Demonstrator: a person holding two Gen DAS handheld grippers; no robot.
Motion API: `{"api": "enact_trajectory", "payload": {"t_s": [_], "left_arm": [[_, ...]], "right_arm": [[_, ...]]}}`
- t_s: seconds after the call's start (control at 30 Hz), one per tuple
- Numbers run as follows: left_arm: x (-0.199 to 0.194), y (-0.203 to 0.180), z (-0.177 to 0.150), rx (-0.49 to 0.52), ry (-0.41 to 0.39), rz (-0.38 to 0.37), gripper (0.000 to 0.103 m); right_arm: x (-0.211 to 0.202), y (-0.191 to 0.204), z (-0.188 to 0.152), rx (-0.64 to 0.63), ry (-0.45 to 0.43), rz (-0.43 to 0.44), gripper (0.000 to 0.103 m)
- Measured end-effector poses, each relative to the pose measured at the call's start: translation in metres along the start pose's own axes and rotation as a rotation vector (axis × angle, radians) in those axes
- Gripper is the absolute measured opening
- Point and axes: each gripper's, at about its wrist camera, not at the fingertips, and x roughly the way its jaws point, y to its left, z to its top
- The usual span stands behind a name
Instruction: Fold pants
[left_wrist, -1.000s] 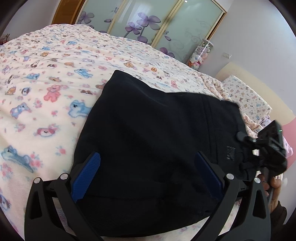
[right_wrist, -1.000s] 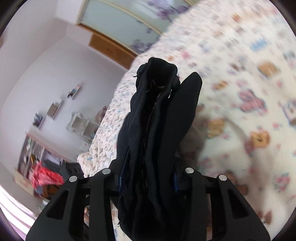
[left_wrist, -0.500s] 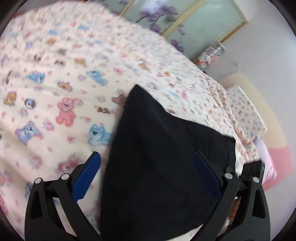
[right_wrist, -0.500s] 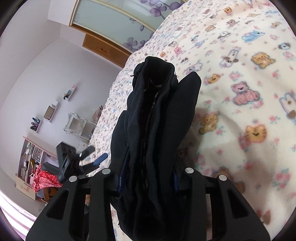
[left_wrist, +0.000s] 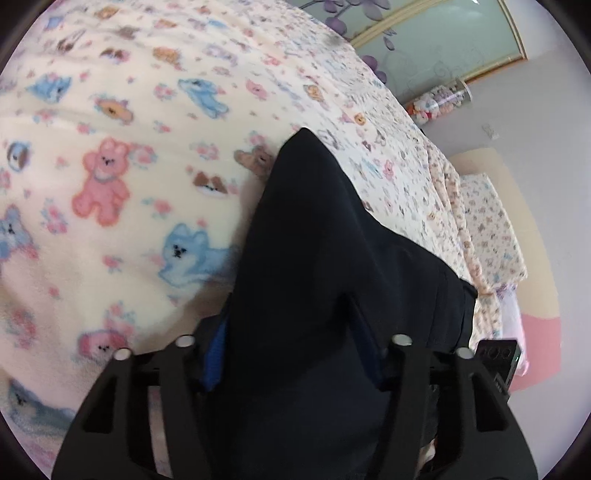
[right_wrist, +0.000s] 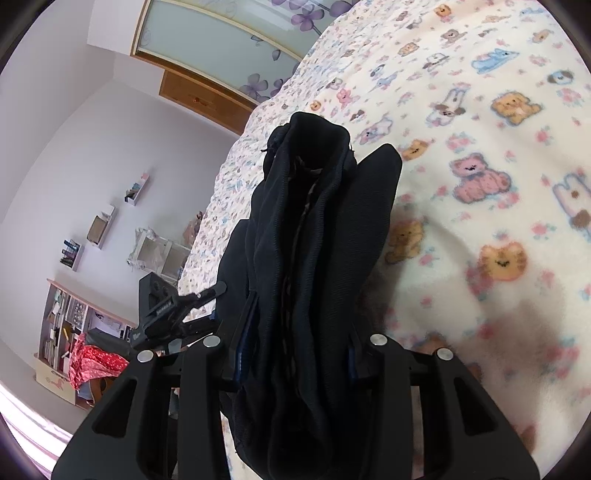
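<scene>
The black pants (left_wrist: 325, 258) lie folded on a bed with a cartoon-animal blanket (left_wrist: 110, 184). In the left wrist view my left gripper (left_wrist: 291, 339) is shut on the near edge of the pants, with the blue pads (left_wrist: 216, 350) pressed into the fabric. In the right wrist view my right gripper (right_wrist: 295, 350) is shut on a thick bunched stack of the pants (right_wrist: 314, 240), which stands up between the fingers. The left gripper also shows in the right wrist view (right_wrist: 173, 314), beside the pants' left edge.
Sliding wardrobe doors with purple flowers (left_wrist: 443, 44) stand beyond the bed. A pillow (left_wrist: 491, 229) lies at the bed's right. Shelves (right_wrist: 66, 325) and a red cloth (right_wrist: 92, 365) are on the floor side at left.
My left gripper has closed on the pants' edge; it was open around the fabric before. The pants have bunched into a narrower shape. My right gripper has kept its hold.
</scene>
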Motion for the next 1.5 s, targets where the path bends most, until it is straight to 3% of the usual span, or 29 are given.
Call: {"api": "enact_trajectory", "payload": {"t_s": [0.17, 0.3, 0.5, 0.7, 0.83, 0.93, 1.03, 1.1, 1.17, 1.37, 1.4, 1.5], "left_arm": [[-0.009, -0.016, -0.006, 0.056, -0.042, 0.047, 0.029], [-0.015, -0.034, -0.011, 0.134, -0.077, 0.083, 0.024], [-0.031, -0.068, -0.013, 0.176, -0.139, 0.034, 0.023], [-0.021, -0.101, -0.011, 0.211, -0.192, -0.048, 0.023], [0.003, -0.120, -0.007, 0.243, -0.205, -0.048, 0.023], [0.025, -0.117, -0.003, 0.203, -0.190, -0.036, 0.023], [0.054, -0.106, -0.003, 0.186, -0.177, 0.058, 0.024], [0.066, -0.092, -0.004, 0.160, -0.181, 0.079, 0.029], [0.069, -0.087, -0.007, 0.143, -0.200, 0.072, 0.035], [0.041, -0.077, -0.010, 0.071, -0.247, 0.139, 0.074], [0.027, -0.073, -0.013, 0.046, -0.284, 0.140, 0.080], [-0.005, -0.072, -0.023, 0.035, -0.356, 0.104, 0.084]], "right_arm": [[-0.002, 0.002, -0.002, -0.002, -0.018, -0.005, 0.039], [-0.006, -0.001, -0.003, 0.049, -0.035, 0.048, 0.039], [-0.019, -0.001, 0.001, 0.105, -0.071, 0.129, 0.038], [-0.061, 0.007, 0.021, 0.057, -0.231, 0.152, 0.038], [-0.076, -0.001, 0.032, 0.049, -0.302, 0.126, 0.038], [-0.071, -0.016, 0.036, 0.079, -0.319, 0.085, 0.038], [-0.056, -0.038, 0.036, 0.127, -0.303, 0.001, 0.037], [-0.048, -0.058, 0.035, 0.191, -0.285, -0.065, 0.038], [-0.044, -0.068, 0.035, 0.228, -0.277, -0.073, 0.039], [-0.052, -0.059, 0.033, 0.248, -0.278, -0.151, 0.058], [-0.060, -0.060, 0.032, 0.270, -0.303, -0.154, 0.061], [-0.090, -0.050, 0.026, 0.283, -0.428, -0.182, 0.063]]}}
